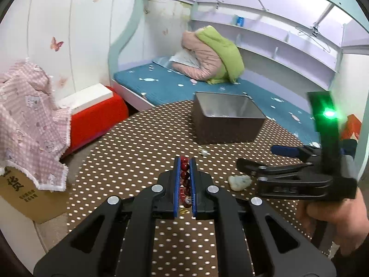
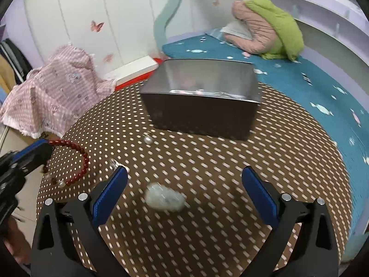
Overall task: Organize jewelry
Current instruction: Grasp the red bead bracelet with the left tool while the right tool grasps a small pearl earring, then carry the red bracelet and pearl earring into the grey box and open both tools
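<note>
Currently, a red bead bracelet is clamped between the blue pads of the left gripper, held over the polka-dot round table. The right gripper is spread wide with nothing between its fingers; a pale green stone pendant lies on the cloth between them. A pearl piece is seen near the open dark metal box, which stands farther back on the table.

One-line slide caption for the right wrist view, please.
Open right hand-held gripper over a pale green stone, red bead bracelet at left, dark box behind.
</note>
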A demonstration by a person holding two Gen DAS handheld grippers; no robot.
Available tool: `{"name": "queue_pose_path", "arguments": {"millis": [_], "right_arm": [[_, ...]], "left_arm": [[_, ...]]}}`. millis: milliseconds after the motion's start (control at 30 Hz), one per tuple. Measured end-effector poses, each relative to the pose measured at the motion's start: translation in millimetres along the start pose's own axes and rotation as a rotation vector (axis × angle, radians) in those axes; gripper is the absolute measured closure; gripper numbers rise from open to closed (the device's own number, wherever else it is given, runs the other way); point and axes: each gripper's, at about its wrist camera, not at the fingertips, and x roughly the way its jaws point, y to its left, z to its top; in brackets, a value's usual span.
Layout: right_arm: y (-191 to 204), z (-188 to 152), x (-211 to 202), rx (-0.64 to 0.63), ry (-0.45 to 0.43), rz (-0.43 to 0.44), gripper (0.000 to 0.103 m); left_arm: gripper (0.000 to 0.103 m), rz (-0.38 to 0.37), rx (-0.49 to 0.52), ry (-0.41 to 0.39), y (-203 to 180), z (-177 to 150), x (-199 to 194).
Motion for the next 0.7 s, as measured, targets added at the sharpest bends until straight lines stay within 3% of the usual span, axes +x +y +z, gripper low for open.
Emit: {"name": "queue_pose_path", "arguments": {"millis": [133,267,433,500,700], "right_arm": [[16,9,26,-0.053,0.028,0.002,0.022],[24,17,45,-0.094,0.039,-0.010,0.041],[33,17,57,-0.160,0.036,-0.027,0.072],[34,15,56,-0.169,0.035,-0.021,0.093],[28,8,42,-0.149,0.025,0.004,0.093]], "left_arm": [[0.095,0.040,-0.035,0.032,15,-1,7],[0.095,0.069,-0.061,0.055,29,-2,17],[0.095,0.078,-0.090,0.064,42,0,23],[0.095,0.080,-0.094,0.063,46,0,24],[0.095,0.079,-0.100,0.061,51,3,25]]}}
